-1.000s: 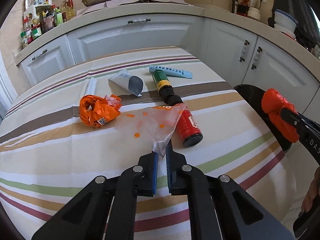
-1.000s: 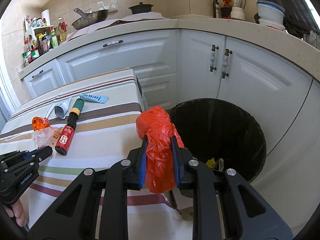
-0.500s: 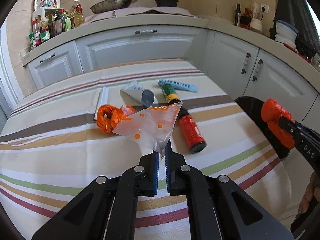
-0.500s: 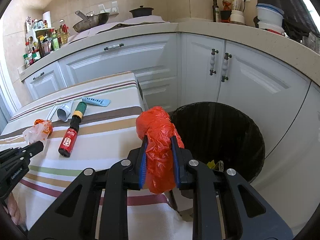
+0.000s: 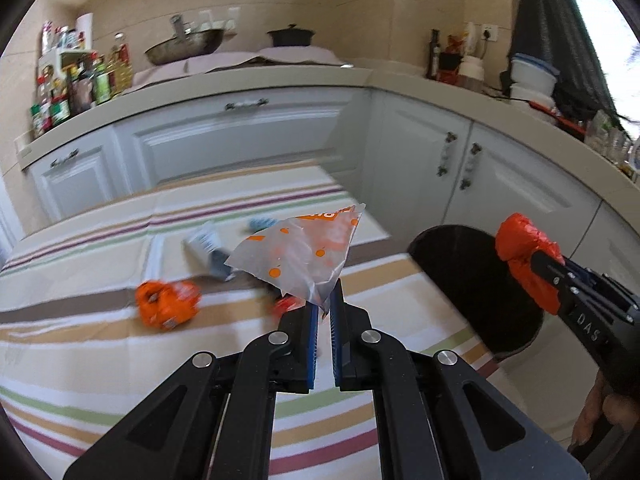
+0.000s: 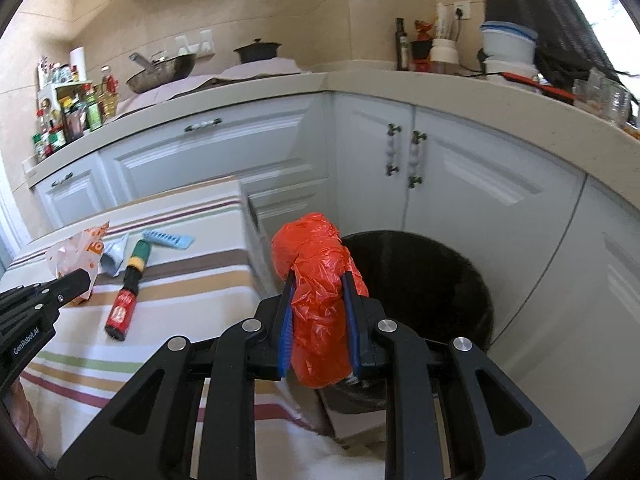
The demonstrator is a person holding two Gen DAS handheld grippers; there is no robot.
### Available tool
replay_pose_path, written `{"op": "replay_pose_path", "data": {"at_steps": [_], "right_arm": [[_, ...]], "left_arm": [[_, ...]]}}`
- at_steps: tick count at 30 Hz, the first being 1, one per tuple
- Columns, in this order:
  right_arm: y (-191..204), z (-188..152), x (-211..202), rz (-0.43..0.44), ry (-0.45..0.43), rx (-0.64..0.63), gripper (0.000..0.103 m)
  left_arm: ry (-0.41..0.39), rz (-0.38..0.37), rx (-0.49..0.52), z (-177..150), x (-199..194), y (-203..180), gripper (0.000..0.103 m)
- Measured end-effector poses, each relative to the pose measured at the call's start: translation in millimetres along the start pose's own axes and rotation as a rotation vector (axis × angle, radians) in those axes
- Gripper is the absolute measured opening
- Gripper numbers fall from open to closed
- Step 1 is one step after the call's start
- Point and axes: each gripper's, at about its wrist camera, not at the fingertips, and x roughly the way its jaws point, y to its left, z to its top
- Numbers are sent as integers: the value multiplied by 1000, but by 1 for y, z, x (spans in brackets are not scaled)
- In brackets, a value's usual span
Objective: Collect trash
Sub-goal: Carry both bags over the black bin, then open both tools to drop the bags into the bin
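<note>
The left gripper [image 5: 324, 312] is pinching a clear orange-dotted wrapper [image 5: 300, 258] by its corner while the right gripper [image 6: 320, 280] is clamping a crumpled red bag [image 6: 320, 292] just short of the black bin [image 6: 440, 276] ahead, seemingly for dropping.

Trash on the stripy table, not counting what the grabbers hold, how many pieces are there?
4: a crumpled orange wrapper at the left, a red bottle in the middle, a grey tube behind it, and a blue packet farthest back. More may be hidden.

wok [image 6: 162, 72] on counter | black pot [image 6: 257, 50] | spice bottles [image 6: 68, 112] far left | white cabinets [image 6: 460, 184]
</note>
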Motion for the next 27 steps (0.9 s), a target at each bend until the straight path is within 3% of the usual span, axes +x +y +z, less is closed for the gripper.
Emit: {"op": "replay_pose_path", "data": {"at_steps": [14, 27], "right_arm": [[-51, 10, 5, -100, -40, 62, 21], [-83, 8, 20, -130, -39, 103, 21]], "left_arm": [[-34, -120, 107, 26, 24, -72, 6], [-9, -136, 180, 29, 57, -117, 6]]}}
